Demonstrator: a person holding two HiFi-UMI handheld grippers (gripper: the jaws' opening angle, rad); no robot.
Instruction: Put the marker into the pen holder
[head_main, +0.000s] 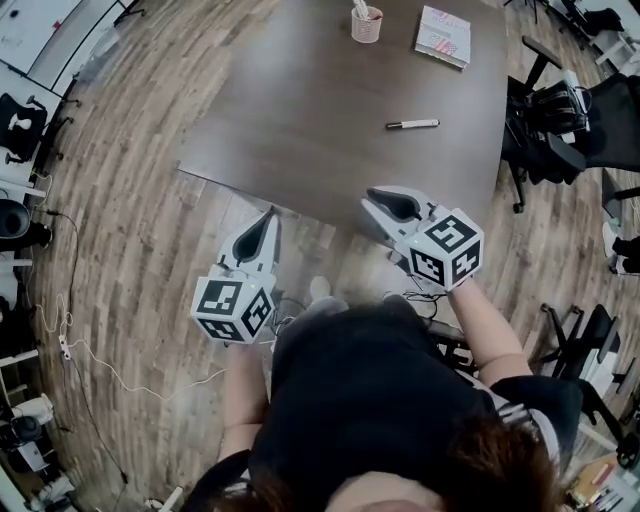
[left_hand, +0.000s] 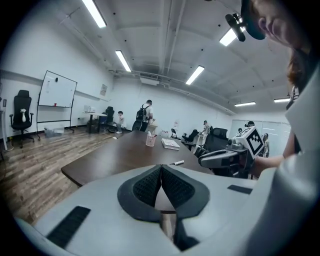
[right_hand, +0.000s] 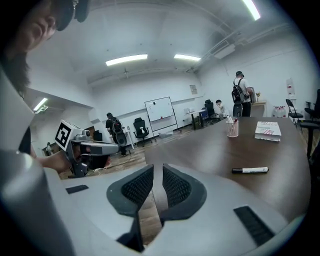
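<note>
marker (head_main: 413, 124) untouched on the dark bench (head_main: 300, 110): in the head view it lies alone toward the right side, well apart from the pen holder (head_main: 367, 24) at the far edge, where a booklet (head_main: 443, 36) rests near the holder. my left tongs (head_main: 271, 215) and right tongs (head_main: 368, 200) hover at the bench's near edge, both well short of the marker. as i judge it, nothing is done yet: the pickup, the carry and the drop are all left.

left gripper view: my left tongs (left_hand: 161, 167) are closed tip to tip with nothing between them. beyond lie the marker (left_hand: 176, 163) and, farther off, the pen holder (left_hand: 150, 140). people stand at the room's far end.

right gripper view: my right tongs (right_hand: 153, 167) stand a little apart and empty. the marker (right_hand: 249, 170) lies off to their right, the pen holder (right_hand: 231, 129), already carrying pens, beyond it. only bare bench lies between, so nothing seems to block the way; the office chairs (head_main: 550, 120) stand off the bench's right side.
</note>
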